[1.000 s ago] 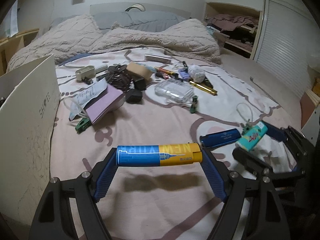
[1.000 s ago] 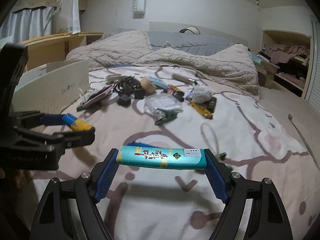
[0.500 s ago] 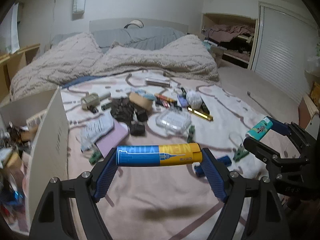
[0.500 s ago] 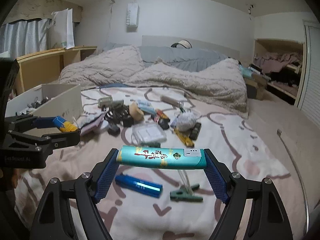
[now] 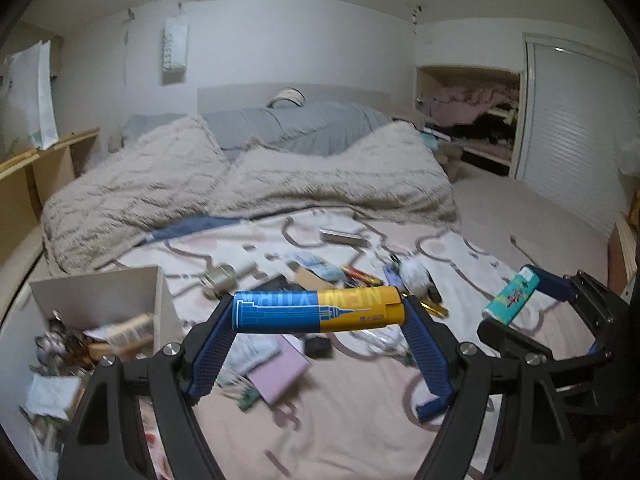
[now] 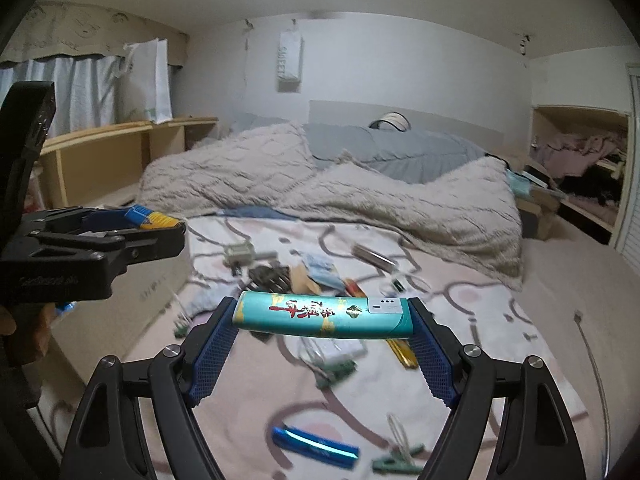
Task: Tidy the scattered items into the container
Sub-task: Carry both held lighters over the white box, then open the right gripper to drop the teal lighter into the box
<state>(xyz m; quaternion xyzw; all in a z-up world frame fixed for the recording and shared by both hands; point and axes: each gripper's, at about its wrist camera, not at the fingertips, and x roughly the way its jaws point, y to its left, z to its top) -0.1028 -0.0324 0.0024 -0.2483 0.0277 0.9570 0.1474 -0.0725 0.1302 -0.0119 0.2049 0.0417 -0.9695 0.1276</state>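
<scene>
Both tongs were loaded, and each held its lighter the same way, crosswise and pinched end to end between the blue pads, most likely because the lighters had been lying flat on the bed and their long axis was the easiest one to span. The left tongs were clamped on the blue and yellow lighter, which sat level across the jaws with its print facing the camera. The right tongs were clamped on the teal lighter, also level, its white end toward the right pad. A grip by the two ends left the body of each lighter hanging free, which should have let it drop cleanly once the jaws spread. The container, a white open box already holding a jumble of things, stood at the near left on the bed, to the left of the left tongs and lower than them. Carrying the lighters high was probably meant to clear its wall. The rest of the clutter lay in the middle of the bed beyond the tongs: a pink notebook, a green clip, a blue lighter in the near foreground, and a silver bar farther off near the rumpled blanket.
</scene>
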